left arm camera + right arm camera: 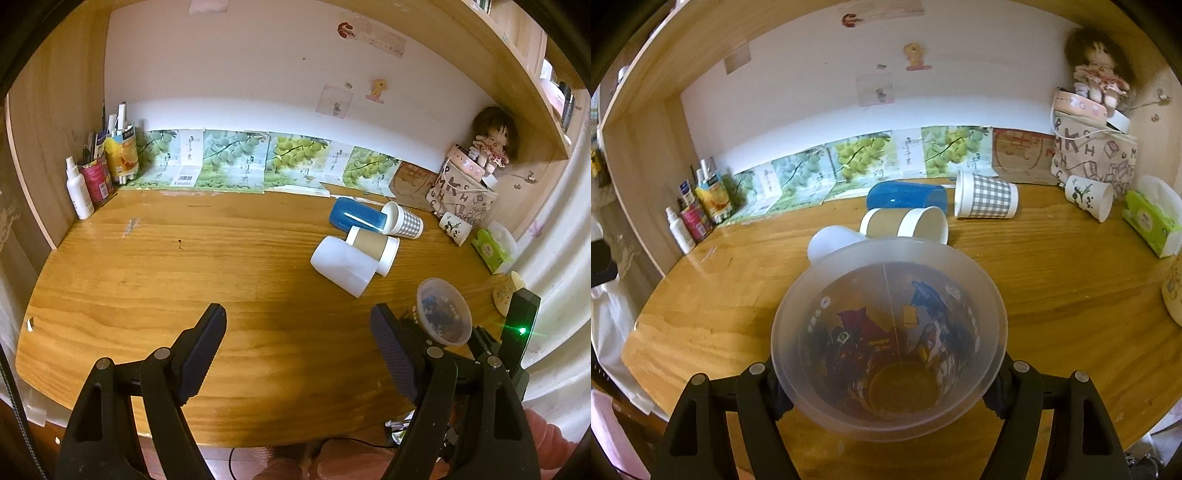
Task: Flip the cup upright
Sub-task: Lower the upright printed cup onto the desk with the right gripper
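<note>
My right gripper (886,391) is shut on a clear plastic cup with a printed wrap (890,339). The cup's open mouth faces the right wrist camera and it is held above the wooden desk (1071,295). The same cup (443,312) shows in the left wrist view, with my right gripper behind it at the right. My left gripper (297,350) is open and empty above the desk's front part. Several cups lie on their sides further back: a white one (341,266), a brown-sleeved paper one (373,249), a blue one (354,214) and a grey-checked one (404,221).
A small white cup with a drawing (1089,195) lies at the back right by a patterned bag (1097,155) with a doll (1097,79) on top. A green tissue pack (1152,218) is at the right. Bottles and pen holders (99,173) stand at the back left.
</note>
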